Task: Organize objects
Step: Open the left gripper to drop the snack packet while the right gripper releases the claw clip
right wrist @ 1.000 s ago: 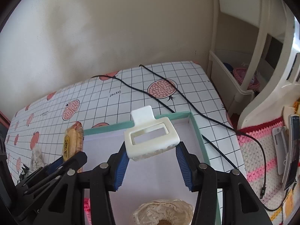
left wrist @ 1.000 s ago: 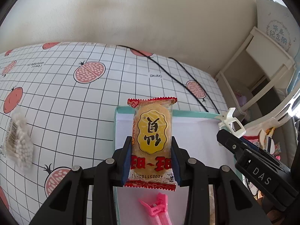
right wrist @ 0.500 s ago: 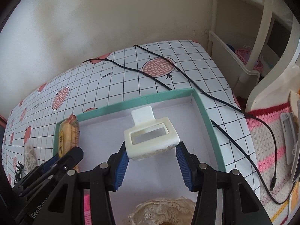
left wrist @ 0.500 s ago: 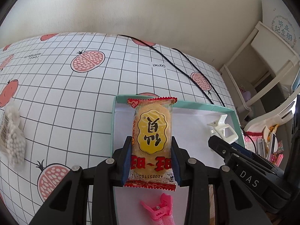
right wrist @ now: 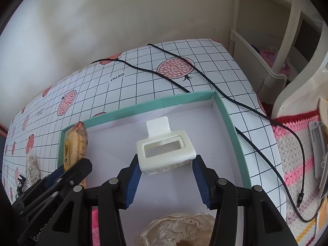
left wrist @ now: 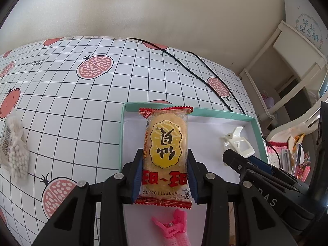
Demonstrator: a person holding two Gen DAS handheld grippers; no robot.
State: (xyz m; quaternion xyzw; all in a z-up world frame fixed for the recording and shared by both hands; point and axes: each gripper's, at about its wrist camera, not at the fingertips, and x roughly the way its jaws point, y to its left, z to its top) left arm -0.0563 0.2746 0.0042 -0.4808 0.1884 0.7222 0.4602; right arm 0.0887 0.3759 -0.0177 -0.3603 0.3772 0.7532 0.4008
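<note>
In the left wrist view, the left hand-held gripper (left wrist: 165, 176) sits at lower centre, its blue-padded jaws closed on the sides of a clear-wrapped rice cracker packet with red crimped ends and a yellow oval label (left wrist: 165, 153). The label's Chinese characters appear upside down, and a printed code on the lower edge seems to read "A20251105", though not clearly. The packet hangs over the left end of a shallow white box with a teal rim (left wrist: 254, 123), which rests on a desk covered with a white grid-patterned cloth printed with pink pomegranates (left wrist: 82, 102); the word "Garnet" is printed on the cloth. A pink plastic hair clip (left wrist: 174, 225) lies in the box at the bottom of the frame, and a small clear bag of white beads (left wrist: 15, 153) lies on the cloth at the left edge. In the right wrist view, the right hand-held gripper (right wrist: 167, 174) holds a white rectangular plastic claw clip (right wrist: 165, 151) between partly closed jaws, above the box's right half. A cream lace scrunchie (right wrist: 180, 229) lies in the box at bottom centre. A black cable (right wrist: 205, 75) crosses the cloth in the upper right.
</note>
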